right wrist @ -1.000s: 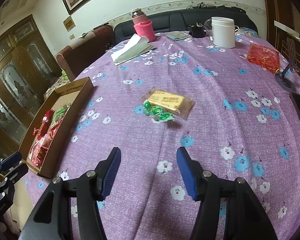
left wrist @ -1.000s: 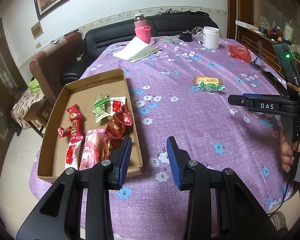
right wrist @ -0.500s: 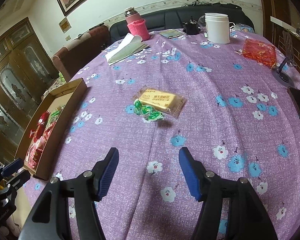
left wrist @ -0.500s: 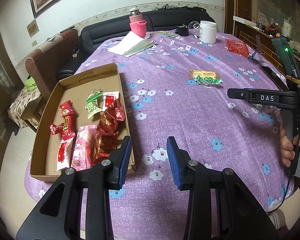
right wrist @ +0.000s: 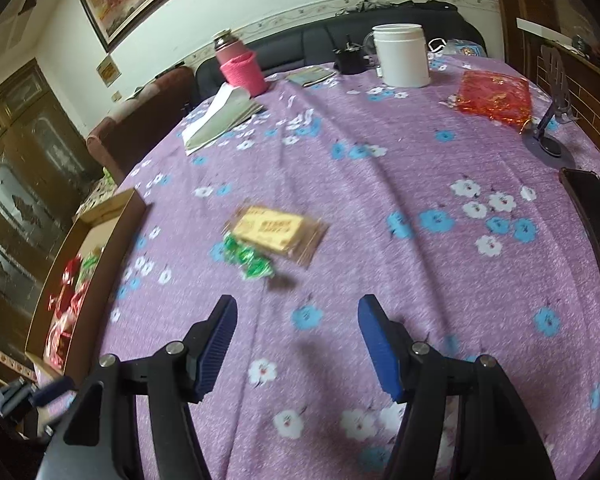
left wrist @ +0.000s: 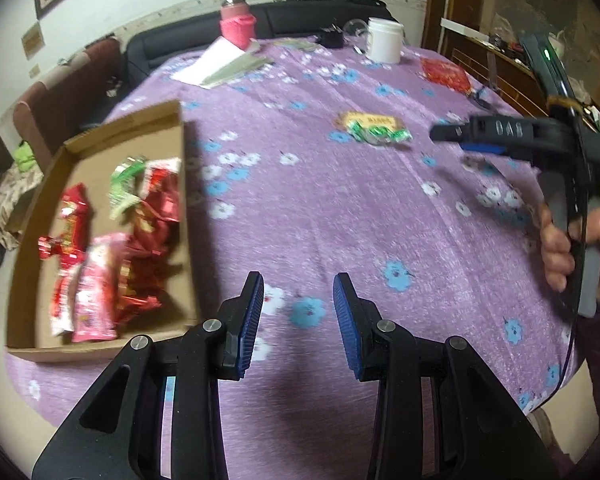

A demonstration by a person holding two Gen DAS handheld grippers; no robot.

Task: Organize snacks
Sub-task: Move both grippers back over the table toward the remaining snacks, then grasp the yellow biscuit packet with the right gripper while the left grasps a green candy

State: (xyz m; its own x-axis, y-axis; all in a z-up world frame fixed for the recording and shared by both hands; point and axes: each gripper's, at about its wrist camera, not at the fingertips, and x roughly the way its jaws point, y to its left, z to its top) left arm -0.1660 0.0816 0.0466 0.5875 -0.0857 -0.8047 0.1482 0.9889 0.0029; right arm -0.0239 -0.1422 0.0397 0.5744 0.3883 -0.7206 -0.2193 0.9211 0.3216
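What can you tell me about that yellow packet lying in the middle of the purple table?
The yellow packet is a flat rectangular snack in a clear, crinkly wrapper with reddish print, too blurred to read. It lies flat on the flowered purple tablecloth, outside the cardboard tray. A green wrapped candy rests against its near edge. Nothing holds it.

White jar stands at upper centre of the right wrist view on the purple floral tablecloth. Pink-sleeved flask stands upper left, folded papers just below it. Dark phone lies at right edge.
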